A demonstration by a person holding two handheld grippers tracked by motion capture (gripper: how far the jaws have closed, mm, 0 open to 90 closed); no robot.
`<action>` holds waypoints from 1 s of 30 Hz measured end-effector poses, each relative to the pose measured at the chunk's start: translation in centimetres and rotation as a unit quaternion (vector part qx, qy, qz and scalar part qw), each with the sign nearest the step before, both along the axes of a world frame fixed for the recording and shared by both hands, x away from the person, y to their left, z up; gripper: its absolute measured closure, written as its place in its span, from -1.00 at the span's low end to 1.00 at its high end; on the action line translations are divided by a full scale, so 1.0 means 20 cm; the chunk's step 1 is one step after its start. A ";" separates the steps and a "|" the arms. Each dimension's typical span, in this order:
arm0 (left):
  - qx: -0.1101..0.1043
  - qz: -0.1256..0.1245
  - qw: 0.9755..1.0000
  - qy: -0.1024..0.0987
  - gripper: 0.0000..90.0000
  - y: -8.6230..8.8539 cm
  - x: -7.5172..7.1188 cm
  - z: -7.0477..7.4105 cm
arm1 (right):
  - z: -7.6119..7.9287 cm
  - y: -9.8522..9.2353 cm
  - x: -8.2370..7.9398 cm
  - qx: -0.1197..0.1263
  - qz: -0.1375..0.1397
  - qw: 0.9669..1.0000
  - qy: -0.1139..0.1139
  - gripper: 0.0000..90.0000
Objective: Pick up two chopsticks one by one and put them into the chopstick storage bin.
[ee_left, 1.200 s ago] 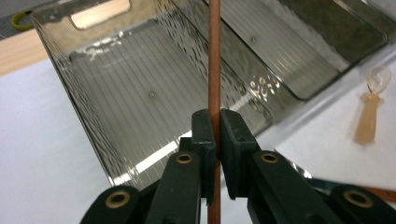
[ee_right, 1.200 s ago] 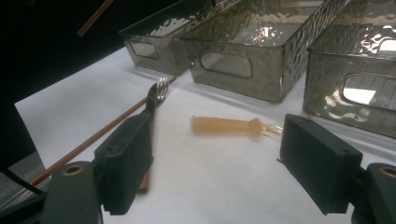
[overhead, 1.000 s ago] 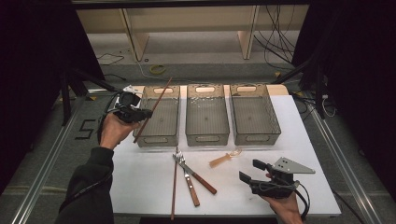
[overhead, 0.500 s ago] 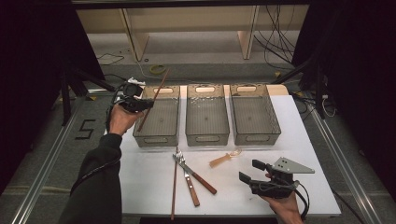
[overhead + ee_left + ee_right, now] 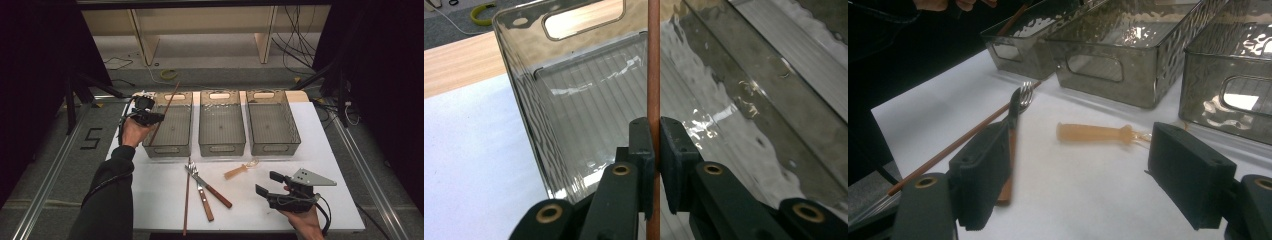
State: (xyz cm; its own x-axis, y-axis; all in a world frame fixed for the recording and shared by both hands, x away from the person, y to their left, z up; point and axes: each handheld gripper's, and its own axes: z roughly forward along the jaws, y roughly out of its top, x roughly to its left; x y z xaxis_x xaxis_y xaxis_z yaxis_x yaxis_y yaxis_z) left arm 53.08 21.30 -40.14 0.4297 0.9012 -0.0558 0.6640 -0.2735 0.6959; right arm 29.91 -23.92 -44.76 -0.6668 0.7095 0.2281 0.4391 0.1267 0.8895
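My left gripper (image 5: 158, 117) is shut on a thin brown chopstick (image 5: 170, 100), which slants over the left grey bin (image 5: 168, 149). In the left gripper view the pads (image 5: 644, 145) pinch the chopstick (image 5: 653, 60) upright in front of that bin's rippled floor (image 5: 589, 110). A second chopstick (image 5: 186, 200) lies on the white table near its front edge. My right gripper (image 5: 265, 182) rests low at the front right, open, with nothing between its jaws. In the right gripper view (image 5: 1083, 150) it faces a translucent orange spoon (image 5: 1093, 133).
Three grey bins stand in a row, the middle bin (image 5: 222, 147) and the right bin (image 5: 275, 147) showing nothing inside. Two wooden-handled utensils (image 5: 202, 190), one a fork (image 5: 1022, 97), lie crossed beside the table chopstick (image 5: 963, 142). Cables trail on the floor behind.
The left hand has shifted a little to the right and down over the left bin, still gripping the chopstick. The right hand has stayed still.
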 end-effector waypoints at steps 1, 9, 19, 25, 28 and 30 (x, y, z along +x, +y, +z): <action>-0.002 0.001 1.000 0.001 0.85 0.00 0.00 -0.01 | 0.00 0.00 0.00 0.000 0.000 1.000 0.001 -0.42; -0.012 0.014 1.000 0.011 0.42 0.00 -0.02 -0.01 | 0.00 0.00 0.00 0.002 0.000 1.000 0.000 -0.42; -0.043 0.020 0.998 0.037 -0.11 -0.02 -0.27 0.08 | 0.00 0.00 0.00 0.001 0.000 1.000 0.001 -0.43; -0.044 0.007 0.998 0.046 -0.26 -0.06 -0.44 0.04 | 0.00 0.01 0.00 -0.001 0.002 1.000 0.000 -0.43; -0.044 -0.002 0.998 0.050 -0.31 -0.09 -0.51 0.01 | 0.00 0.01 0.00 -0.001 0.003 1.000 0.002 -0.43; -0.040 -0.004 0.998 0.054 -0.37 -0.11 -0.55 -0.01 | 0.00 0.01 0.00 -0.001 0.004 1.000 0.003 -0.43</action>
